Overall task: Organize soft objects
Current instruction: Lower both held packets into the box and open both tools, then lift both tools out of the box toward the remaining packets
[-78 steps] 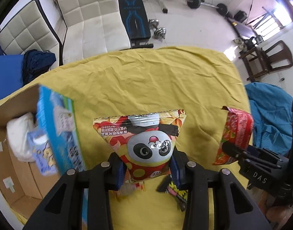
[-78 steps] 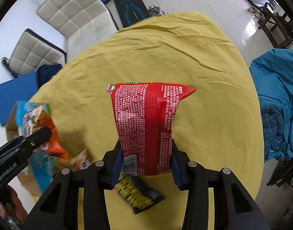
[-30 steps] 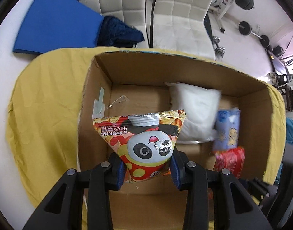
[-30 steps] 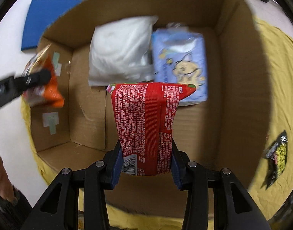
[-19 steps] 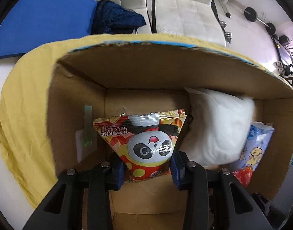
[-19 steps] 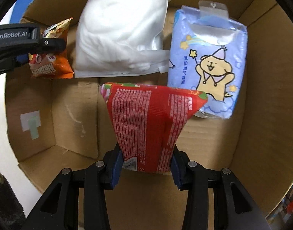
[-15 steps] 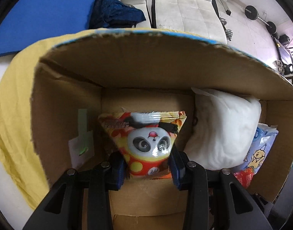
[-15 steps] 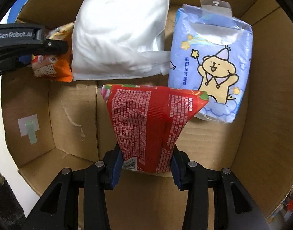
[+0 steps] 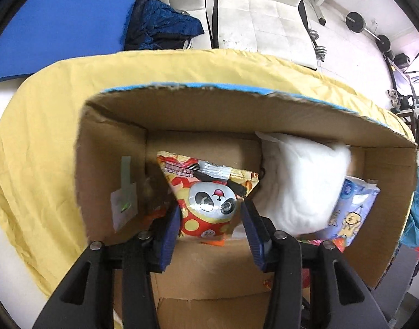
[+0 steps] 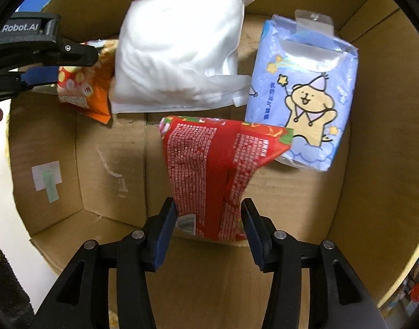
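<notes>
My left gripper reaches into the cardboard box; its jaws stand apart around the panda snack bag, which tilts and rests in the box's left part. My right gripper is over the box floor; its jaws stand slightly apart around the red snack bag, which leans right onto the blue tissue pack. A white soft pack lies between the panda bag and the tissue pack. The left gripper's fingers show at the right wrist view's upper left.
The box stands on a yellow cloth. Behind it are white padded chairs, a dark blue garment, a blue mat and gym weights. Taped labels mark the box's left wall.
Both grippers lowered into the box with their bags. Both jaws have since widened; the panda bag sags left and the red bag tips right onto the tissue pack.
</notes>
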`<move>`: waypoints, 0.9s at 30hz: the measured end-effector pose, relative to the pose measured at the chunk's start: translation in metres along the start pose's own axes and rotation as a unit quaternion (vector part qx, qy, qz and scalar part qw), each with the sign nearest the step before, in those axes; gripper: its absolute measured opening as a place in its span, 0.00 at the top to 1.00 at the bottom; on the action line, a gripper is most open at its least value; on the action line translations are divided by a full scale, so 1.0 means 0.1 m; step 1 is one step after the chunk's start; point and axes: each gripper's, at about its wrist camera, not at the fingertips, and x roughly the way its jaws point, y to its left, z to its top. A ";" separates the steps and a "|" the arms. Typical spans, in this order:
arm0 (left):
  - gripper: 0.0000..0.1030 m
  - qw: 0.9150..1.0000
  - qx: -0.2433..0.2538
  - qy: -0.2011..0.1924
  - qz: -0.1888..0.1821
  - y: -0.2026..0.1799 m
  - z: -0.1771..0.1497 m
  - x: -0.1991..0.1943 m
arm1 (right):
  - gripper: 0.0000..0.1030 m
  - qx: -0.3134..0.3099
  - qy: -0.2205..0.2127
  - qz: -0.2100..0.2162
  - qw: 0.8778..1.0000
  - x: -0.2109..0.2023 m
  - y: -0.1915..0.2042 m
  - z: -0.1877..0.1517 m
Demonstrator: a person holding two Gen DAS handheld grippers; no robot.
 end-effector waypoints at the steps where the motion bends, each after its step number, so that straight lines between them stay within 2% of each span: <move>1: 0.59 1.000 0.002 -0.002 -0.001 -0.01 -0.02 -0.04 | 0.43 -0.001 -0.003 -0.002 1.000 -0.03 0.00 -0.01; 2: 0.58 1.000 0.003 -0.003 -0.001 -0.01 -0.03 -0.08 | 0.40 0.000 -0.009 -0.004 1.000 -0.07 0.00 -0.02; 7: 0.56 1.000 0.005 -0.020 0.000 -0.07 -0.23 -0.30 | 0.38 -0.005 -0.027 -0.009 1.000 -0.29 -0.03 -0.06; 9: 0.56 0.999 0.007 -0.035 0.000 -0.06 -0.32 -0.38 | 0.30 -0.005 -0.037 -0.012 0.999 -0.41 -0.05 -0.12; 13: 0.56 0.998 0.002 -0.061 -0.002 -0.06 -0.59 -0.55 | 0.24 -0.004 -0.060 -0.019 0.998 -0.62 -0.14 -0.18; 14: 0.54 0.998 0.002 -0.068 -0.003 -0.05 -0.66 -0.58 | 0.20 -0.003 -0.065 -0.018 0.998 -0.66 -0.17 -0.20; 15: 0.50 0.997 0.004 -0.073 -0.005 -0.04 -0.72 -0.60 | 0.17 -0.002 -0.070 -0.017 0.997 -0.71 -0.19 -0.23; 17: 0.24 0.996 0.009 -0.084 -0.003 -0.06 -0.86 -0.64 | 0.13 0.000 -0.083 -0.018 0.996 -0.81 -0.23 -0.30; 19: 0.15 0.995 0.007 -0.102 0.004 -0.05 -1.00 -0.70 | 0.09 0.005 -0.091 -0.013 0.996 -0.89 -0.25 -0.37; 21: 0.14 0.993 0.004 -0.115 0.005 -0.03 -1.11 -0.74 | 0.03 0.003 -0.101 -0.014 0.995 -1.02 -0.28 -0.42; 24: 0.02 0.992 -0.002 -0.127 0.004 -0.06 -1.22 -0.80 | 0.00 -0.001 -0.123 -0.026 0.992 -1.18 -0.29 -0.55; 27: 0.02 0.989 -0.004 -0.151 0.006 -0.09 -1.35 -0.91 | 0.00 -0.001 -0.141 -0.029 0.990 -1.31 -0.30 -0.67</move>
